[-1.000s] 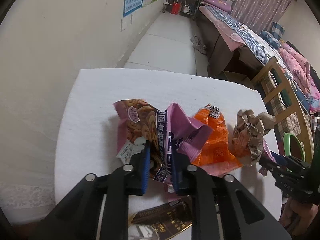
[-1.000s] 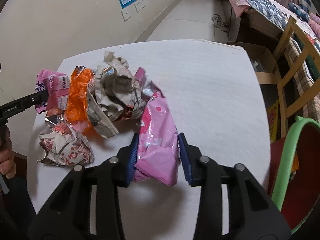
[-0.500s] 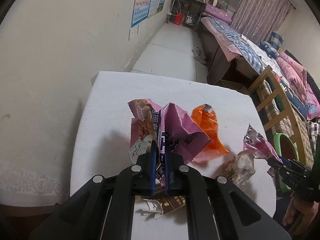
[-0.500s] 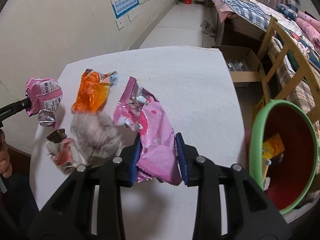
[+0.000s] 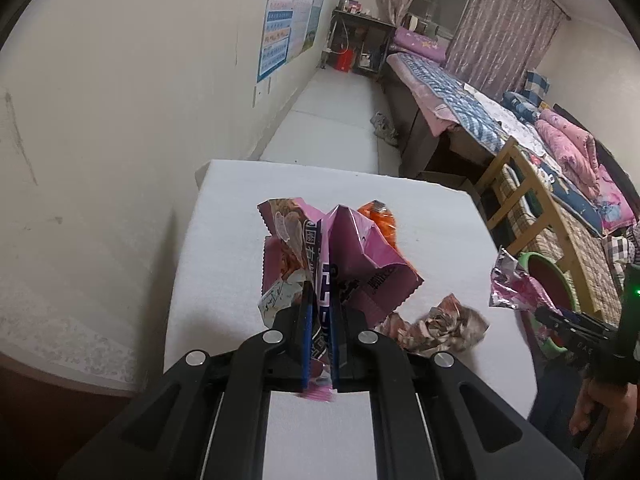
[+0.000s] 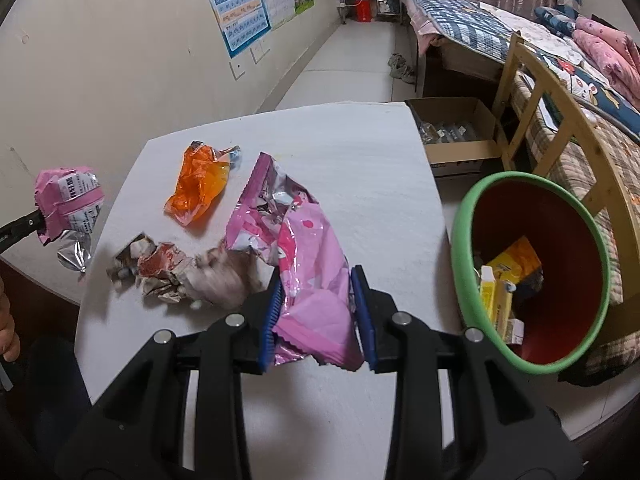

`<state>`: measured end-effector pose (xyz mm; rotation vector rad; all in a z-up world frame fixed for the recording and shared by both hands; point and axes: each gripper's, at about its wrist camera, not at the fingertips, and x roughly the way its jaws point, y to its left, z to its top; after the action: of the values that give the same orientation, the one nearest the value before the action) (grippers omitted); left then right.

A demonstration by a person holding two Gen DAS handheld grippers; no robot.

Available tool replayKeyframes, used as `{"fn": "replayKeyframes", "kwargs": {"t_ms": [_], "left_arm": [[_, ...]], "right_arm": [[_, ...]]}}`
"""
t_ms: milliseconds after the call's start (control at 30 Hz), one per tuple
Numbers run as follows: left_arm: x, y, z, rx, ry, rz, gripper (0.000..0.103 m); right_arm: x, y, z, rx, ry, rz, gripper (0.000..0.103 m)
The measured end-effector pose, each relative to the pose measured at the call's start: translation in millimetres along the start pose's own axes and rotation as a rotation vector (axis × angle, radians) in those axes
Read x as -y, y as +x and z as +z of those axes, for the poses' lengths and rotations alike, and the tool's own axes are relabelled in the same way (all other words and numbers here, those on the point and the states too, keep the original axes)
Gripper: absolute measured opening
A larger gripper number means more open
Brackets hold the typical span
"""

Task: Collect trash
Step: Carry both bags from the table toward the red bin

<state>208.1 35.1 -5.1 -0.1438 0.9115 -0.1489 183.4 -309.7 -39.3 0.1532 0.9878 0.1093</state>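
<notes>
A: The right gripper [image 6: 316,312] pinches the pink snack bag [image 6: 296,240] above the tabletop [image 6: 360,168], near the green-rimmed bin [image 6: 532,268]. It could slip, being glossy.

B: The left gripper [image 5: 320,336] clamps a purple wrapper [image 5: 352,256]; 2 pieces, the orange wrapper [image 6: 198,182] and crumpled paper [image 6: 160,270], could be missed.

Soft, dim indoor light throughout, with faint shadows. Fisheye bending and dark corners frame both views. The crumpled paper [image 6: 216,280] left of the fingers is motion-blurred.

White table [image 6: 360,168] bears orange wrapper [image 6: 198,190], crumpled paper [image 6: 168,268].
</notes>
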Motion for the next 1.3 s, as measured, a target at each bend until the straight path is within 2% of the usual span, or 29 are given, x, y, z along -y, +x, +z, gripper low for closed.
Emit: {"fn": "replayKeyframes", "kwargs": {"t_ms": [300, 633, 1100, 1300], "left_arm": [[37.3, -27.6, -20.0, -0.002, 0.045, -0.066, 0.004], [87.8, -41.3, -26.0, 0.004, 0.110, -0.127, 0.004], [160.5, -33.4, -14.9, -0.009, 0.208, -0.194, 0.004], [203.2, -19.1, -11.3, -0.027, 0.255, -0.239, 0.004]], "right_arm": [[7.1, -40.0, -13.2, 0.043, 0.007, 0.005, 0.033], [41.0, -73.6, -19.6, 0.090, 0.047, -0.029, 0.033], [88.8, -89.6, -18.1, 0.135, 0.129, -0.056, 0.033], [118.1, -93.9, -20.4, 0.141, 0.169, -0.087, 0.033]]}}
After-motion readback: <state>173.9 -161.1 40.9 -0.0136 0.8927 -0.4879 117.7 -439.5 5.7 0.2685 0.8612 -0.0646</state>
